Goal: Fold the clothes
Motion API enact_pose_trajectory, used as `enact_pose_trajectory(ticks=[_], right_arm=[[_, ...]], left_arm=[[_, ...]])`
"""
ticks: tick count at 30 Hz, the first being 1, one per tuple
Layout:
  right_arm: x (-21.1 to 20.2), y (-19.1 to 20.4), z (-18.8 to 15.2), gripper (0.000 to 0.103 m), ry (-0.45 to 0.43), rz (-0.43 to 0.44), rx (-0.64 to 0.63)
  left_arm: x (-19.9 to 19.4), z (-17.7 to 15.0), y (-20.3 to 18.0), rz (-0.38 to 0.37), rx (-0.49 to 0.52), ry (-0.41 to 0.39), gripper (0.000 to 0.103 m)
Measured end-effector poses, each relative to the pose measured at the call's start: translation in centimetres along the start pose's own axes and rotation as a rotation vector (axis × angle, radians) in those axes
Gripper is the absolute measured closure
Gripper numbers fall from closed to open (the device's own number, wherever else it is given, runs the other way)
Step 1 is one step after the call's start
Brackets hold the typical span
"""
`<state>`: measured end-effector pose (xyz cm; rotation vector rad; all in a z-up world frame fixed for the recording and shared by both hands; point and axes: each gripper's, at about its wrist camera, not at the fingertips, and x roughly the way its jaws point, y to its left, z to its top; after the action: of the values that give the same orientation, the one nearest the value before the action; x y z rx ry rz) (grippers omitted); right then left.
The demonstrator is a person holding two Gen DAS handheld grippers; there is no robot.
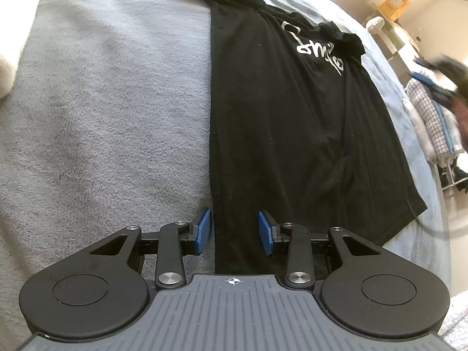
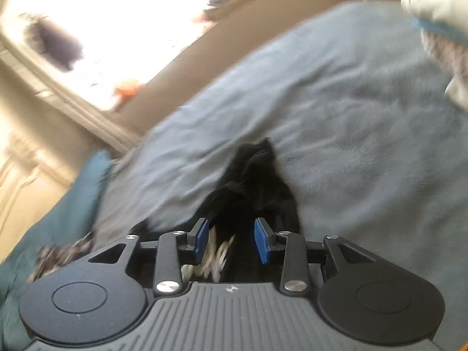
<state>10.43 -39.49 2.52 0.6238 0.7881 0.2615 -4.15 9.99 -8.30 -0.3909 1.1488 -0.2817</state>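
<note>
Shirt: black T-shirt (image 1: 292,111) lies flat on the grey blanket (image 1: 102,102) of the bed, one side already folded in to a straight edge, white lettering up.
Long axis: runs straight away from the left tool (image 1: 234,232), hem nearest, collar end far.
Left tool: jaws partly spread and astride the folded edge at the hem; pads clear of the cloth, nothing pinched.
Right tool: right tool (image 2: 231,241) partly spread over a bunched black fold; view blurred, pads appear not to press it.
Nearer hand: the left, judged best placed to take the hem corner.
Sleeve: a black sleeve (image 1: 342,36) is flipped over the lettering.
Around: clothes rack (image 1: 430,122) off the bed's right; cardboard box (image 1: 393,4) beyond.
Obstacles: none between left tool and hem.
</note>
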Motion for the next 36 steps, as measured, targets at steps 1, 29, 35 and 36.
enact_pose_trajectory(ticks=[1, 29, 35, 36], right_arm=[[-2.2, 0.2, -0.9, 0.066, -0.011, 0.025, -0.024], [0.5, -7.6, -10.1, 0.067, 0.171, -0.22, -0.014], [0.2, -7.6, -10.8, 0.103, 0.147, -0.256, -0.031], [0.0, -7.6, -10.8, 0.103, 0.136, -0.258, -0.027]], left_arm=[[0.0, 0.0, 0.0, -0.004, -0.005, 0.0, 0.066], [0.1, 0.1, -0.5, 0.02, -0.05, -0.003, 0.064], [0.4, 0.3, -0.8, 0.035, -0.039, 0.003, 0.064], [0.4, 0.3, -0.8, 0.036, -0.037, 0.004, 0.064]])
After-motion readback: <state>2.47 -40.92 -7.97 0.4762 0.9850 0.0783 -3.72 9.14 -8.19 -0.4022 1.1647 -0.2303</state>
